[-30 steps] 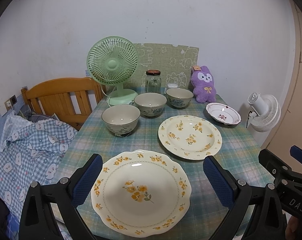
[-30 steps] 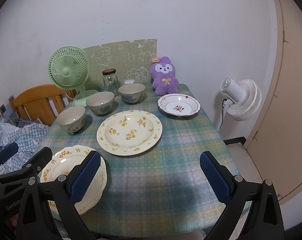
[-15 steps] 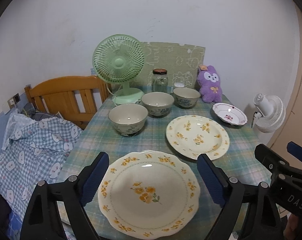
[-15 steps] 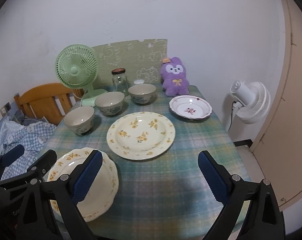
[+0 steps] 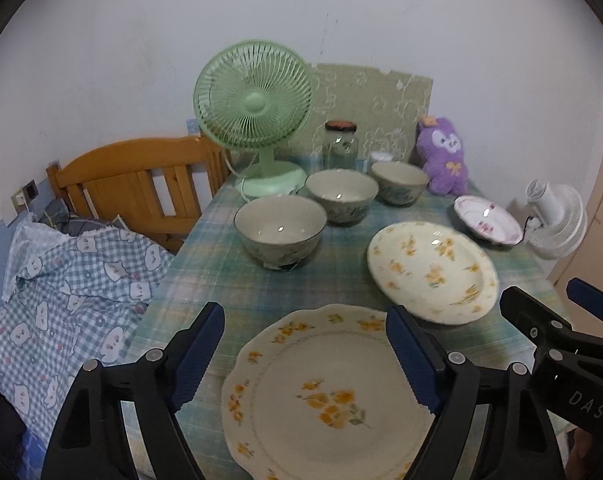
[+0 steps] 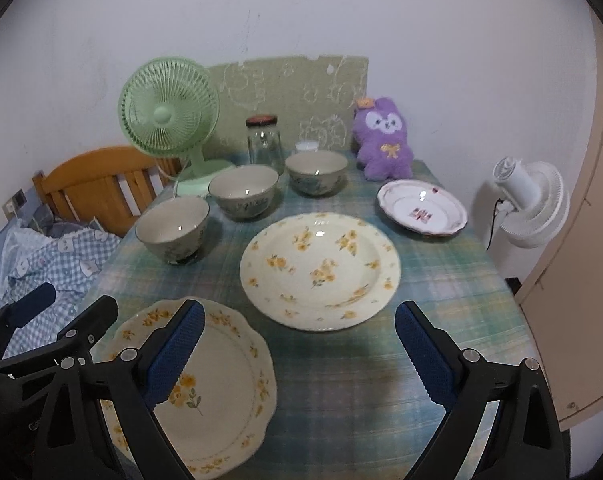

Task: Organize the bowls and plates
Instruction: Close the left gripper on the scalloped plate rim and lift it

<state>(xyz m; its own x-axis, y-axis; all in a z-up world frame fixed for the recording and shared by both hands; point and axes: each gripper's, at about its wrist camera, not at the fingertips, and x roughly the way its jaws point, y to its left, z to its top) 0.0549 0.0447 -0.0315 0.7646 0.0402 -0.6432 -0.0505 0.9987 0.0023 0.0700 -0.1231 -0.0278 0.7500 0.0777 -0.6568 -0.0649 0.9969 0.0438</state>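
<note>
A scalloped plate with yellow flowers (image 5: 329, 392) (image 6: 205, 392) lies at the table's near edge. My left gripper (image 5: 305, 360) hovers over its far rim with its jaws closing; the pads do not touch it. Behind it to the right sits a second yellow-flower plate (image 5: 433, 268) (image 6: 321, 268), and past that a small white plate with a red motif (image 6: 421, 210). Three grey-green bowls (image 5: 279, 232) (image 5: 341, 196) (image 5: 399, 182) stand in a diagonal row. My right gripper (image 6: 299, 352) is open and empty above the cloth in front of the second plate.
On the plaid tablecloth (image 6: 341, 380), a green fan (image 5: 257, 108), a glass jar (image 5: 341, 144) and a purple plush (image 5: 443, 156) line the back. A white fan (image 6: 529, 204) stands off the right edge. A wooden headboard (image 5: 133, 184) and checked bedding (image 5: 69, 280) are at the left.
Both grippers have moved forward and lower over the table, so the plates look larger. The left gripper's jaws have narrowed over the near plate.
</note>
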